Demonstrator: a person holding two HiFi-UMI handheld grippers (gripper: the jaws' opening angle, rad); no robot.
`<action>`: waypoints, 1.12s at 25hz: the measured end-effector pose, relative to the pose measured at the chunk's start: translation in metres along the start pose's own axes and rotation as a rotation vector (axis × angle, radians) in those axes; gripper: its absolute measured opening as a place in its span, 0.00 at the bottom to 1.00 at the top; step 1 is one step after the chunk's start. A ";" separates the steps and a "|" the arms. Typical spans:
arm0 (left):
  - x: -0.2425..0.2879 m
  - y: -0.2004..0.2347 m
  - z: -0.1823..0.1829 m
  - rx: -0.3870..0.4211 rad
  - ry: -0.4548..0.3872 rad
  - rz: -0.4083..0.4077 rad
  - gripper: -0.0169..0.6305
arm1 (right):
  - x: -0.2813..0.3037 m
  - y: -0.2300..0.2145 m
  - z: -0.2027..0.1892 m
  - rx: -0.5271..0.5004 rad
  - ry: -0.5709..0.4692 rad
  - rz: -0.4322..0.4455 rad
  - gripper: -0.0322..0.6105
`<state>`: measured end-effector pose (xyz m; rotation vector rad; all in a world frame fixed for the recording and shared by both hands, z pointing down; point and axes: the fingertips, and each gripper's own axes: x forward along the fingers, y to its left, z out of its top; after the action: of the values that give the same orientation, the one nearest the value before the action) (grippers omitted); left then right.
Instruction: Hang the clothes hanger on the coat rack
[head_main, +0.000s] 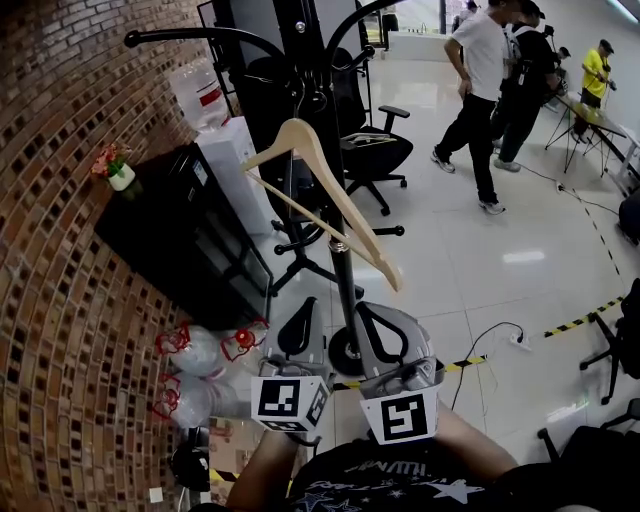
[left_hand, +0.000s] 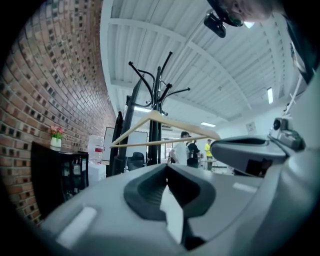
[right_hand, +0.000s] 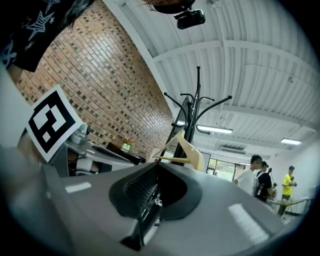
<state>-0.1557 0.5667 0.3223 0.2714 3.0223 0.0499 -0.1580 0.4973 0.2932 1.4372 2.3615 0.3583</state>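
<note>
- The clothes hanger (head_main: 322, 190) is wooden and hangs by its metal hook on the coat rack (head_main: 346, 280), close beside the black central pole.
- Head view: the hanger sits tilted, with its left end high and its right end low. The crossbar runs below the shoulders.
- The exact arm that carries the hook cannot be made out against the dark background.
- Left claw (head_main: 303, 318): clenched, jaws together, nothing between them. It is positioned below the hanger and apart from it.
- Right claw (head_main: 375, 325): clenched, jaws fully together and empty. It is positioned just beside the left claw, also apart from the hanger.
- Both claws point toward the rack. Each marker cube faces the head camera, near the person's forearms.
- Left gripper view: the hanger appears above the closed jaws, in front of the rack's curved arms.
- Right gripper view: the hanger appears end-on beside the pole.
- A black cabinet (head_main: 190, 240) stands against the brick wall (head_main: 50, 300), left of the rack, with a small potted flower (head_main: 118, 172) on top.
- Water bottles (head_main: 200, 352) lie on the floor beside the cabinet.
- An office chair (head_main: 375, 152) stands behind the rack.
- Several people (head_main: 482, 80) stand well apart in the background.
</note>
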 end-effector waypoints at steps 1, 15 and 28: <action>0.000 -0.001 -0.005 -0.005 0.007 0.003 0.03 | 0.000 0.001 -0.004 0.012 0.006 0.004 0.06; -0.005 -0.011 -0.029 -0.021 0.029 0.000 0.03 | 0.007 0.007 -0.058 0.193 0.149 0.071 0.06; -0.002 -0.008 -0.032 -0.027 0.043 0.012 0.03 | 0.012 0.012 -0.063 0.209 0.175 0.117 0.06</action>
<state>-0.1589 0.5576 0.3536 0.2896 3.0598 0.0985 -0.1801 0.5118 0.3529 1.7081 2.5218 0.2843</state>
